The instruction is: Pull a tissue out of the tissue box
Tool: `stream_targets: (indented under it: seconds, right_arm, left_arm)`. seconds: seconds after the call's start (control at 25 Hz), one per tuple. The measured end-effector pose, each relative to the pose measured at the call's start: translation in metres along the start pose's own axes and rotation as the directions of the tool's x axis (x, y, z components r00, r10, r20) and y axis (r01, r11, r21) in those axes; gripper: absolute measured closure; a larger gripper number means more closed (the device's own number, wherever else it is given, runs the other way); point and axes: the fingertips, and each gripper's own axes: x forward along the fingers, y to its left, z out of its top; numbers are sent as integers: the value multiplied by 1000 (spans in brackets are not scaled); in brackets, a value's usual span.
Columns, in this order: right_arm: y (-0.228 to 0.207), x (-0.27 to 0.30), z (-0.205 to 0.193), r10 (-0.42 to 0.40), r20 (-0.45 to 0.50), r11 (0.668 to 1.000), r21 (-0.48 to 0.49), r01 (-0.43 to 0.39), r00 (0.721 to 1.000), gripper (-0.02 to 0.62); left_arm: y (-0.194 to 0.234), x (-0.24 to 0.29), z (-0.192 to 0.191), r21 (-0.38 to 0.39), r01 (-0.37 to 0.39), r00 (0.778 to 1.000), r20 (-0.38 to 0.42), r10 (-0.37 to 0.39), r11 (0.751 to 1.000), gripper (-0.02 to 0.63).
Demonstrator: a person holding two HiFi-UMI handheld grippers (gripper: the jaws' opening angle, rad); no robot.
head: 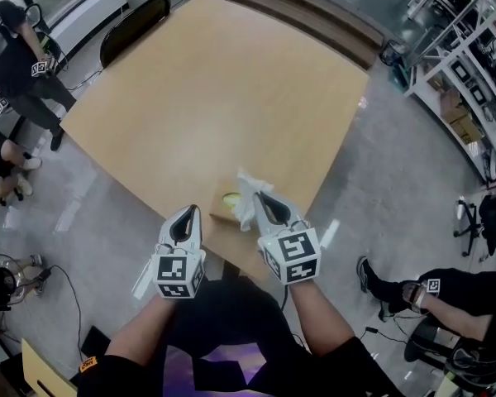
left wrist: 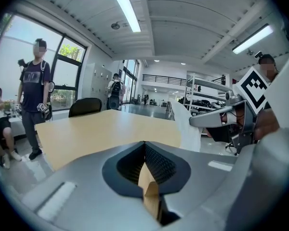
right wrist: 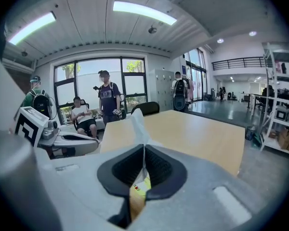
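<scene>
**A:** How are the arms held?

**B:** Both forearms reach forward from the bottom of the head view, side by side. The left forearm [head: 136, 337] and the right forearm [head: 318, 321] each end in a marker cube. The grippers point ahead and tilt slightly down over the near corner of the table [head: 207, 98].

**A:** And the left gripper?

**B:** The left gripper [head: 186, 213] has its jaws together at the tips with nothing between them. It hangs just left of the tissue box [head: 229, 200] and does not touch it.

**A:** The right one?

**B:** The right gripper [head: 263, 198] is pinched tight on the tissue [head: 246, 195]. White tissue stands up above the closed pads, and the rest trails down towards the box.

**A:** Is the tissue free of the box?

**B:** I cannot tell. Its lower end overlaps the top of the box. The box, yellow-green on top, sits by the table's near corner, right under the right jaws.

**A:** What lies beyond?

**B:** Bare tan tabletop, then a dark chair [head: 132, 23] at the far side. People [head: 21, 56] are at the far left and shelving [head: 471, 64] at the far right.
</scene>
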Motion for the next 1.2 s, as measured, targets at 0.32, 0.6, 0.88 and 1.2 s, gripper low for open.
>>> stream_targets:
  seconds: [0.32,0.6,0.88,1.2]
  right_arm:
    - [13,-29,17,4,98,999,35,-8,995,594]
    - [28,-48,28,-27,140,998,58,19,990,595]
    - [62,-63,15,-98,128,993,79,88,987,595]
    - [120,-85,-5,-210,96,974,111,199,973,595]
  left_arm:
    - [-6,-37,18,27,-44,999,20,43,999,588]
    - [-9,-62,38,47,-11,997,71,7,999,588]
    - [0,-95,35,71,49,995,79,-54,996,588]
    - [30,-145,17,68,132,988,77,-137,989,588]
